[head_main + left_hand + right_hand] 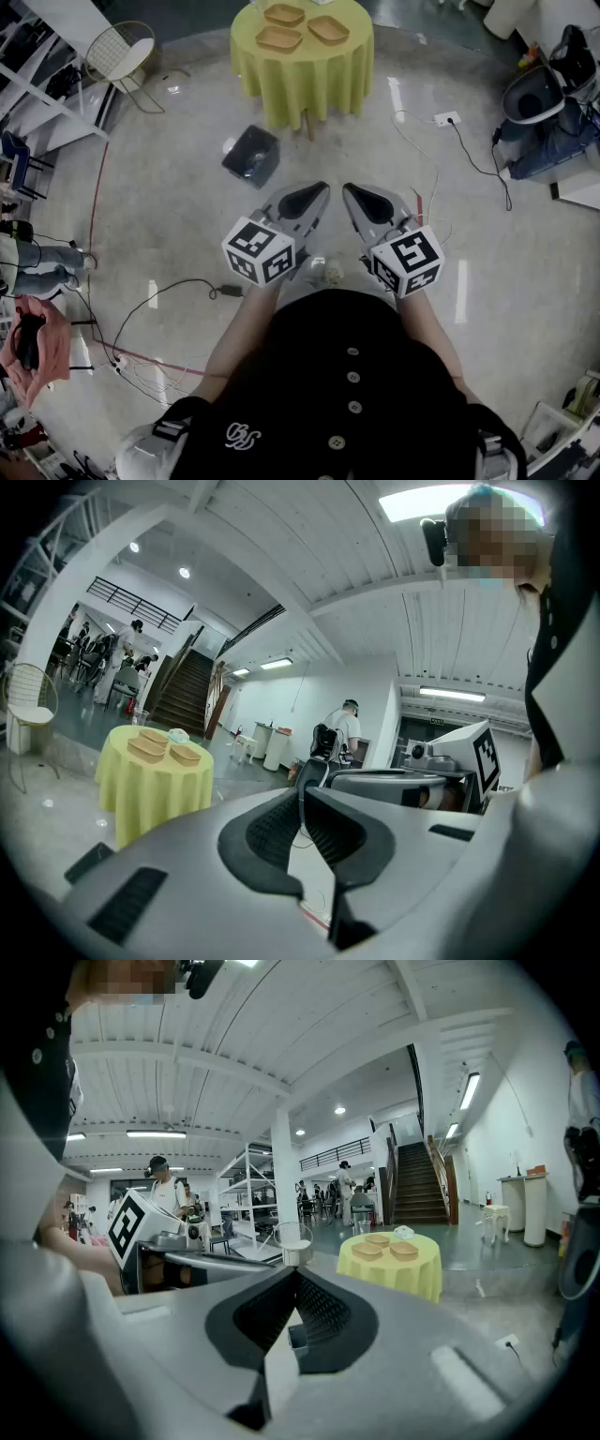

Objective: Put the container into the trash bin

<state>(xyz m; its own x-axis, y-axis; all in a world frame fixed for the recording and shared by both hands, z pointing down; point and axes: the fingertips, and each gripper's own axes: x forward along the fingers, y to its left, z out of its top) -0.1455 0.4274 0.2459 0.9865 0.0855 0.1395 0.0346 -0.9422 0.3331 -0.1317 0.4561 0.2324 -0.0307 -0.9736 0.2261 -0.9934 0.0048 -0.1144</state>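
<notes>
Three shallow brown containers (278, 38) lie on a round table with a yellow cloth (302, 80) at the far side of the floor. A dark trash bin (251, 155) stands on the floor in front of the table, slightly left. My left gripper (319, 191) and right gripper (352, 191) are held side by side near my body, well short of the bin and table, both shut and empty. The left gripper view shows its tips (302, 794) meeting, with the table (155, 789) off to the left. The right gripper view shows closed jaws (296, 1274) and the containers (404, 1251) ahead to the right.
A white wire chair (117, 52) stands left of the table. Cables (187, 291) trail over the floor at left, and a power strip (447, 119) with its cord lies at right. Shelving and a seated person (28, 262) line the left edge; bags and gear (553, 112) sit at right.
</notes>
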